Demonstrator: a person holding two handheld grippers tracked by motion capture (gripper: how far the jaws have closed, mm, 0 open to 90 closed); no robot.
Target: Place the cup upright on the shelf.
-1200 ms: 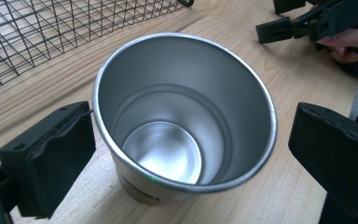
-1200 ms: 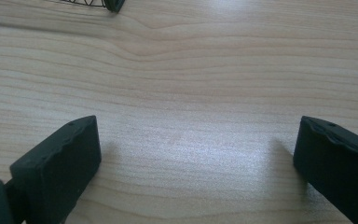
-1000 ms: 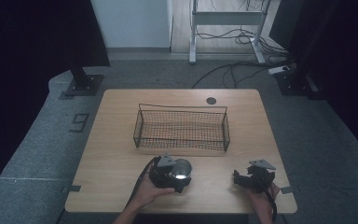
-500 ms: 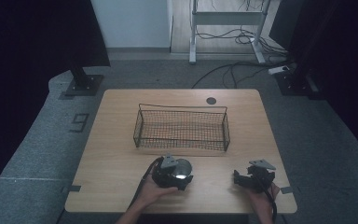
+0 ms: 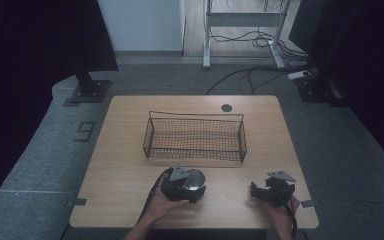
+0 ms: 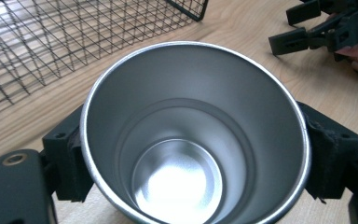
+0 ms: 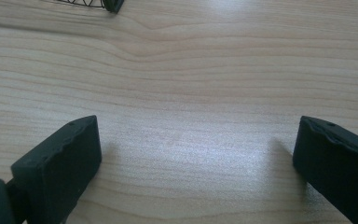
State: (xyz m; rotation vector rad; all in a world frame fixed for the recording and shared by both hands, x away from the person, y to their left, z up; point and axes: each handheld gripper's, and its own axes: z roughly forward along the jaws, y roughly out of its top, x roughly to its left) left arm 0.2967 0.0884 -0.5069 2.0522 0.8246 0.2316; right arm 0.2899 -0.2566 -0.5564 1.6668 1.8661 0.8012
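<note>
A shiny steel cup [image 6: 193, 140] stands upright on the wooden table [image 5: 130, 170], near the front edge and left of centre. My left gripper [image 6: 198, 158] has just been closing around it, and its black pads [image 6: 328, 158] now press on the cup's sides. From above, the cup [image 5: 196, 178] sits in the left gripper [image 5: 194, 189], held by a hand. My right gripper [image 5: 256, 192] rests at the front right, its jaws wide apart over bare wood [image 7: 196, 158], holding nothing.
A black wire basket [image 5: 195, 116] stands empty in the middle of the table, just beyond the cup; its mesh [image 6: 51, 42] is close on the left. The right gripper [image 6: 291, 28] lies off to the cup's right. A dark round grommet [image 5: 226, 108] marks the far edge.
The left gripper's jaws have drawn in against the cup. Both hands have stayed where they were.
</note>
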